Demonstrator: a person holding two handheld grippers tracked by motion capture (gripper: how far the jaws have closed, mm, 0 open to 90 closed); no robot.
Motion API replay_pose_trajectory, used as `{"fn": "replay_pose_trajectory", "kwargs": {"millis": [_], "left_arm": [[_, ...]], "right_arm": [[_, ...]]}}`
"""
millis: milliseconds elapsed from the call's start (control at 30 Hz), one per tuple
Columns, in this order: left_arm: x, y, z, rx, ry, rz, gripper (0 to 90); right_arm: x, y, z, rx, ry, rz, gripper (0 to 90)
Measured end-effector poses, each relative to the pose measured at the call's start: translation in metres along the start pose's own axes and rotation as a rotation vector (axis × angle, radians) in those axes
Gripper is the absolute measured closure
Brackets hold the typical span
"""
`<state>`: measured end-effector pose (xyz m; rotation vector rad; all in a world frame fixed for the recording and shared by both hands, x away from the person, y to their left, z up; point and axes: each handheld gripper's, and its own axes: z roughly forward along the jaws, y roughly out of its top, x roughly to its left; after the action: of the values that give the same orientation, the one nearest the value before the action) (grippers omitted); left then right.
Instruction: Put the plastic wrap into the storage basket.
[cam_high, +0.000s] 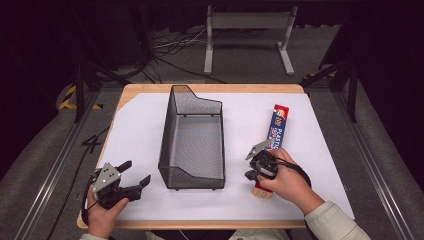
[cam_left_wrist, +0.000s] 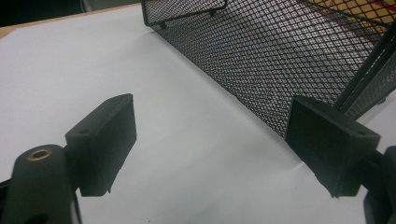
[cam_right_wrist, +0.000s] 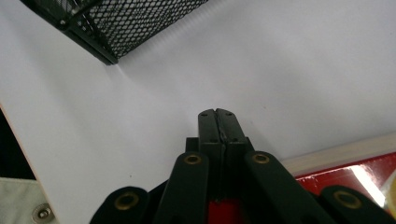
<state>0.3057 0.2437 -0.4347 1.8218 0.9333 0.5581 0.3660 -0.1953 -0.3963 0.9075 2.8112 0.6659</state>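
Black wire mesh forms the basket, which stands upright at the centre of a white sheet covering the wooden table. The left gripper sits at the near left corner, held in the left hand, apart from the basket's left wall. In the left gripper view its jaws stand wide apart over bare sheet, with the mesh wall just beyond the right jaw. To the right of the basket lies a long red and blue packet, printed face up. The right hand rests over the packet's near end with the right gripper. In the right gripper view the jaws are pressed together with nothing between them, and the packet's red surface lies beside and beneath them.
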Motion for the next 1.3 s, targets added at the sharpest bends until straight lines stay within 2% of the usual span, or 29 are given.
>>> {"fn": "replay_pose_trajectory", "kwargs": {"millis": [100,500,700,900,1033,1300], "left_arm": [[0.000,0.000,-0.001,0.002,0.002,0.000,17.3],[0.000,0.000,0.000,0.004,0.003,0.000,17.3],[-0.001,0.001,0.002,0.008,-0.002,-0.004,17.3],[-0.002,0.002,0.005,0.011,-0.004,0.004,17.2],[-0.002,0.003,0.006,0.010,-0.006,-0.002,17.3],[-0.002,0.004,0.007,0.013,-0.004,0.002,17.2]], "right_arm": [[0.001,-0.003,-0.002,0.022,-0.010,-0.005,90.0],[-0.009,-0.029,-0.019,0.106,-0.022,0.044,90.0],[-0.015,-0.046,-0.028,0.110,-0.033,0.086,90.0],[-0.022,-0.059,-0.036,0.133,-0.063,0.115,90.0],[-0.031,-0.072,-0.044,0.145,-0.095,0.157,90.0],[-0.043,-0.089,-0.053,0.127,-0.111,0.218,90.0]]}}
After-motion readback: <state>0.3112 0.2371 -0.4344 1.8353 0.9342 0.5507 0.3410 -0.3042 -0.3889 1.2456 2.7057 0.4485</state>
